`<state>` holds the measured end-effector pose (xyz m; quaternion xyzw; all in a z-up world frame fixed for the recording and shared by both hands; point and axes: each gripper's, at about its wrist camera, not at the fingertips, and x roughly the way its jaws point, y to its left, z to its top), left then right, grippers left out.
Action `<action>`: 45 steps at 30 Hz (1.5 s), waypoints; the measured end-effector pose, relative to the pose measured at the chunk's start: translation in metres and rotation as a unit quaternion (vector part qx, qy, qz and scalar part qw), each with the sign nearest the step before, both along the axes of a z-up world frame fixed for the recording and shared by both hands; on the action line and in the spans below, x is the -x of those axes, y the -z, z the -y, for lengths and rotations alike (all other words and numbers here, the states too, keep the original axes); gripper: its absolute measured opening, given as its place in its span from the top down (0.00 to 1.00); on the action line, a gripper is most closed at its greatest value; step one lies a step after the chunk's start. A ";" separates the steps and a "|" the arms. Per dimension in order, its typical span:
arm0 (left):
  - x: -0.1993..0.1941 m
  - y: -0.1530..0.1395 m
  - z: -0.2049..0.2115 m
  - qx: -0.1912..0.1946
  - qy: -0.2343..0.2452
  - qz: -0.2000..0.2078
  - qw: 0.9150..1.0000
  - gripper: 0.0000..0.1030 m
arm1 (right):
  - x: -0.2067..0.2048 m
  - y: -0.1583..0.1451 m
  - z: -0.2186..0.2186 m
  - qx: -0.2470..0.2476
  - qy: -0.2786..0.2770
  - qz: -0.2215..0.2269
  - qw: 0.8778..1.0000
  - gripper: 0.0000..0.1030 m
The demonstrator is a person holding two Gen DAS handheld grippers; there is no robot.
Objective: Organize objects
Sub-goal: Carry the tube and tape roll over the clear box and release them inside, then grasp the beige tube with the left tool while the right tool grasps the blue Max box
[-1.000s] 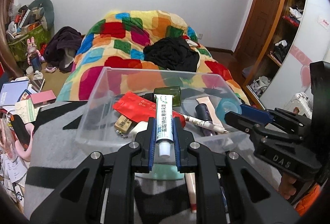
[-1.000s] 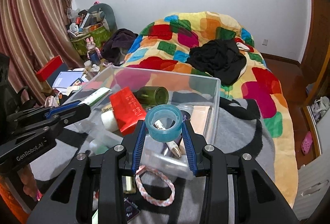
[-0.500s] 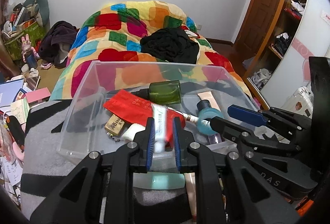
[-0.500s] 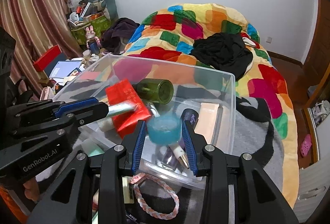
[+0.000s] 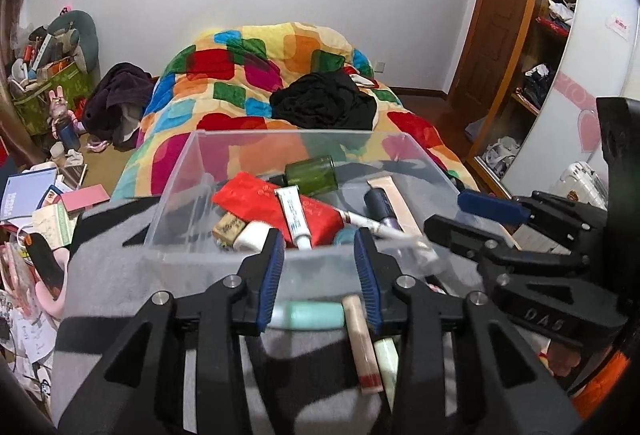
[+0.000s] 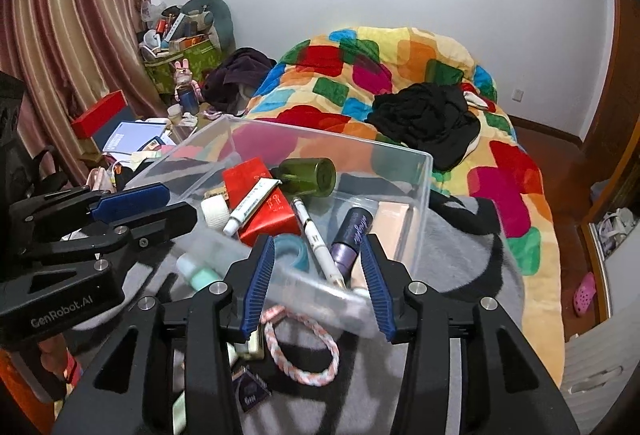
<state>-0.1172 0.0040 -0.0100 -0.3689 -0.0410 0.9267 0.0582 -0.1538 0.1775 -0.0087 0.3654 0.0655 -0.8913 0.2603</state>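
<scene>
The clear bin (image 5: 256,163) is receiving the white tube (image 5: 294,215) and blue tape roll (image 6: 294,249) as we are spreading the left gripper (image 5: 320,275) and right gripper (image 6: 318,281), whose jaws have just been opening and now stand apart and empty, and next we are judging a pickup of the mint bottle (image 5: 310,315) at 6 o'clock of the bin.

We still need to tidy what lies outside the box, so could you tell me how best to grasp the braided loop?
Probably from above: the braided loop lies flat and open on the grey blanket, so one finger inside the ring and one outside can pinch its bare right-hand strand.
</scene>
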 end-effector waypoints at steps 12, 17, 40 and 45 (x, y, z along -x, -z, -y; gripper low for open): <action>-0.029 0.043 -0.008 0.002 0.014 0.056 0.998 0.59 | -0.046 0.032 -0.013 0.004 -0.032 0.056 0.998 0.53; -0.030 0.064 -0.016 -0.007 0.027 0.085 0.996 0.59 | -0.060 0.051 -0.005 0.002 -0.053 0.088 0.995 0.52; -0.022 0.073 -0.026 0.025 0.036 0.083 0.996 0.86 | -0.079 0.065 0.003 -0.025 -0.067 0.085 0.994 0.52; -0.045 0.072 -0.017 0.019 0.035 0.076 0.996 0.86 | -0.078 0.066 -0.002 -0.029 -0.057 0.079 0.995 0.55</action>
